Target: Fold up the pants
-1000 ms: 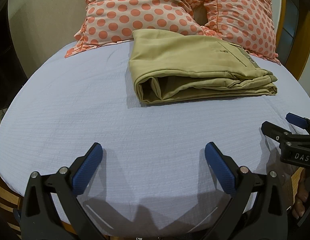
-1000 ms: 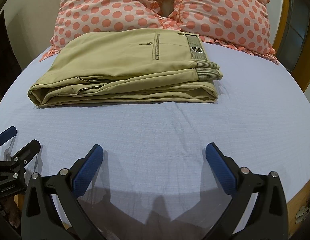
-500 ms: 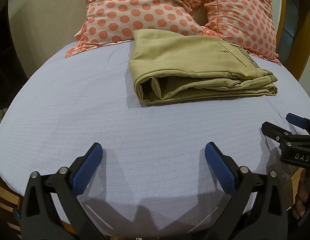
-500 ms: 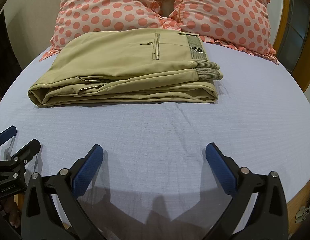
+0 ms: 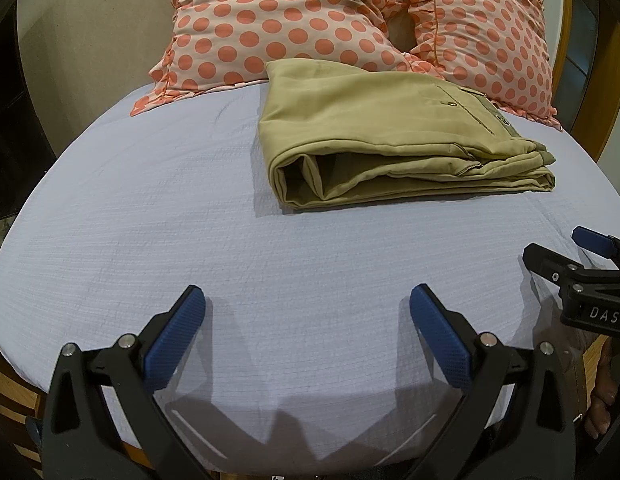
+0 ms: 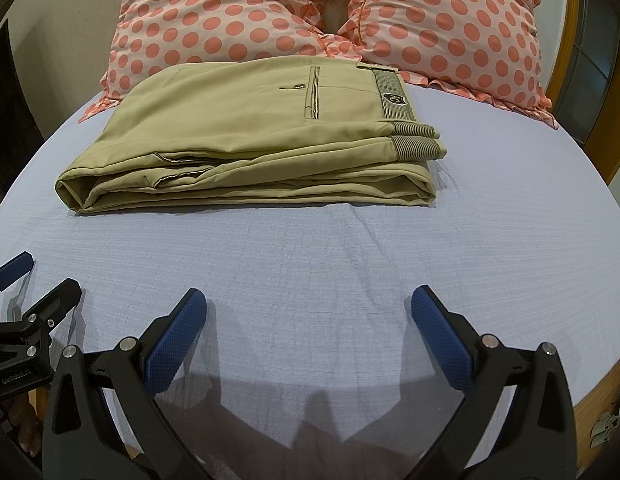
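Lying folded on the far half of the bed, khaki pants [image 6: 245, 152] form a flat rectangular stack w/ several layers; soft matte woven cloth, rounded fold loops at left end, ribbed grey-green waistband w/ small badge at right end, welt pocket w/ button on top layer. Far edge of stack touches two peach pillows [image 6: 442, 20] w/ coral polka dots and ruffled trim, propped side by side.

Bedsheet [image 5: 181, 208]: pale lavender, fine crinkled weave, a few shallow creases near centre; wood bed frame shows at edges.

Left gripper [image 5: 307, 316]: black plastic arms, blue knurled pads [image 5: 175, 340], jaws spread wide, nothing between, over near sheet, well apart from pants. Right gripper [image 6: 310, 318]: same build, jaws spread wide, empty, also near edge, well short of pants. Each shows in the other's view at the side: the two sit beside each other, apart.
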`<state>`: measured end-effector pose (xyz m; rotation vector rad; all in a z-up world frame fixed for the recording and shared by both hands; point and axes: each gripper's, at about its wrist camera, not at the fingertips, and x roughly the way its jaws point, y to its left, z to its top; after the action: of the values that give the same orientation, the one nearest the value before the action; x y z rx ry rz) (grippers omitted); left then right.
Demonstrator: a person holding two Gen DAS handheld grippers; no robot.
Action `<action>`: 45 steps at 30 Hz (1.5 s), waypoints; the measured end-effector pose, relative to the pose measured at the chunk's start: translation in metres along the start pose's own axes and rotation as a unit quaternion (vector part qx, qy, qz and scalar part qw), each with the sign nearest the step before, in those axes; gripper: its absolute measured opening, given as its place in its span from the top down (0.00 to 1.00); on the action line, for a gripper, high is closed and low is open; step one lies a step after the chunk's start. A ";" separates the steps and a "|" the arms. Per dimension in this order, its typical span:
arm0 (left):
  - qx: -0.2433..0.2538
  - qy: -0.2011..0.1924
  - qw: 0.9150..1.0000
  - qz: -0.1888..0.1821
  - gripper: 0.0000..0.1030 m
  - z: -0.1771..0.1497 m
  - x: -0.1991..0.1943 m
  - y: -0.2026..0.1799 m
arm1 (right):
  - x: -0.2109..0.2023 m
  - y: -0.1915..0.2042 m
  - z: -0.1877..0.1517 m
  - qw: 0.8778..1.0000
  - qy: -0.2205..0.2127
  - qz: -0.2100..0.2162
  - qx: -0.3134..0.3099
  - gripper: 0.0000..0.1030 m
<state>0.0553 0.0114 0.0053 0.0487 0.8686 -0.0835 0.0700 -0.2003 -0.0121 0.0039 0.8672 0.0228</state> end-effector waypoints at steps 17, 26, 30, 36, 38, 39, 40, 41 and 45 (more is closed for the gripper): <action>0.000 0.000 1.000 0.000 0.02 0.000 0.000 0.000 | 0.000 0.000 0.000 1.000 0.000 0.001 -0.001 0.01; 0.000 0.000 1.000 0.000 0.02 -0.001 0.000 -0.001 | 0.000 -0.001 0.000 1.000 0.000 0.001 -0.002 0.01; 0.002 0.007 1.000 0.000 0.02 0.001 0.001 0.000 | 0.000 -0.001 0.000 1.000 0.000 0.001 -0.002 0.01; 0.003 0.022 1.000 -0.003 0.02 0.005 0.003 0.002 | -0.001 0.000 0.000 1.000 0.000 0.001 -0.002 0.01; 0.003 0.023 1.000 -0.003 0.02 0.005 0.003 0.002 | -0.001 0.000 0.000 1.000 0.000 0.001 -0.002 0.01; 0.003 0.022 1.000 -0.003 0.02 0.004 0.003 0.001 | -0.001 0.000 0.000 1.000 0.000 0.001 -0.002 0.01; 0.003 0.022 1.000 -0.003 0.02 0.005 0.003 0.001 | -0.001 -0.001 0.000 1.000 0.000 0.001 -0.002 0.01; 0.002 0.021 1.000 -0.003 0.02 0.004 0.003 0.000 | -0.001 -0.001 0.000 1.000 0.000 0.001 -0.002 0.01; 0.002 0.020 1.000 -0.002 0.02 0.004 0.004 0.000 | -0.001 -0.001 0.000 1.000 0.000 0.001 -0.002 0.01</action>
<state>0.0610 0.0107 0.0055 0.0521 0.9093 -0.0887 0.0695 -0.2009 -0.0117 0.0016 0.8679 0.0272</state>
